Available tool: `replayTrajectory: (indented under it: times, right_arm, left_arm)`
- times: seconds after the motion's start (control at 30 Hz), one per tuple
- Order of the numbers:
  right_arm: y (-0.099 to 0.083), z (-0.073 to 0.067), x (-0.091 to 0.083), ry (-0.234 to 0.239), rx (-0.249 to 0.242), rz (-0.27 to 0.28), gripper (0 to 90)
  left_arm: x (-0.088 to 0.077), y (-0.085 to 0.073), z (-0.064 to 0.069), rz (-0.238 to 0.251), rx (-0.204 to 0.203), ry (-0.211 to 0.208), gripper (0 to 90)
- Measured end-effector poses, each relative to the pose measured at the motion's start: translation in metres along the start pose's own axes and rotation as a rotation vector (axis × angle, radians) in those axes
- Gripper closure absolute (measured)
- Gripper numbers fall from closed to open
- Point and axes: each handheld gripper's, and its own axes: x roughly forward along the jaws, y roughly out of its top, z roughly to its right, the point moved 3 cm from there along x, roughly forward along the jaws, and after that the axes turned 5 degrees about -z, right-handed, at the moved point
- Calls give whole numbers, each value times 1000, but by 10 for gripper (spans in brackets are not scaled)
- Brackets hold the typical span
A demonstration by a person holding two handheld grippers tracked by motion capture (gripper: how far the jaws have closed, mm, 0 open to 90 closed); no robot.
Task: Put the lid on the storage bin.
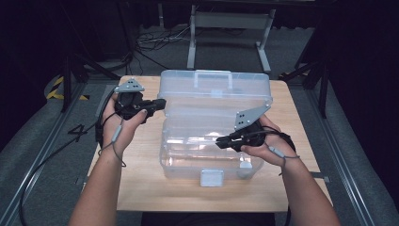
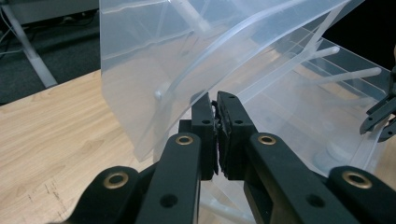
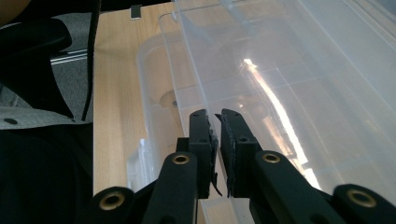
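Note:
A clear plastic toolbox [image 1: 214, 101] stands open on the wooden table [image 1: 141, 183], its lid raised at the back and a clear inner tray [image 1: 197, 141] over its base. My left gripper [image 1: 162, 103] is at the box's left side, shut, with its tips [image 2: 215, 100] against the clear side wall [image 2: 140, 84]. My right gripper [image 1: 220, 141] reaches in from the right over the tray. Its jaws [image 3: 217, 116] are closed to a thin slit, and the tray's clear rim [image 3: 189, 60] runs into that slit.
A white latch [image 1: 211, 178] hangs at the box's front edge, and a handle [image 1: 213, 73] sits on the lid at the back. Bare tabletop lies to the left and front of the box. Cables and a metal frame leg [image 1: 191, 42] are on the floor beyond the table.

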Motion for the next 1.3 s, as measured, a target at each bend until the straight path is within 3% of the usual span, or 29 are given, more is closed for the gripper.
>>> replayTrajectory:
  times: [0.43, 0.57, 0.77, 1.0, 1.3]
  right_arm:
    - [0, 3, -4, 9, 37, 42, 790]
    - [1, 4, -11, -2, 41, 92, 760]
    - [-1, 9, -30, -36, 68, 182, 844]
    - [-7, 12, -42, -76, 85, 217, 876]
    - [-22, 23, -64, -148, 153, 254, 900]
  left_arm:
    - [0, -1, 1, -4, 5, -12, 846]
    - [-1, -2, 1, -5, 4, -9, 844]
    - [-2, -2, 1, -1, 5, -13, 843]
    - [-1, -2, 2, -3, 12, -15, 835]
    - [-3, -4, 5, -4, 20, -20, 832]
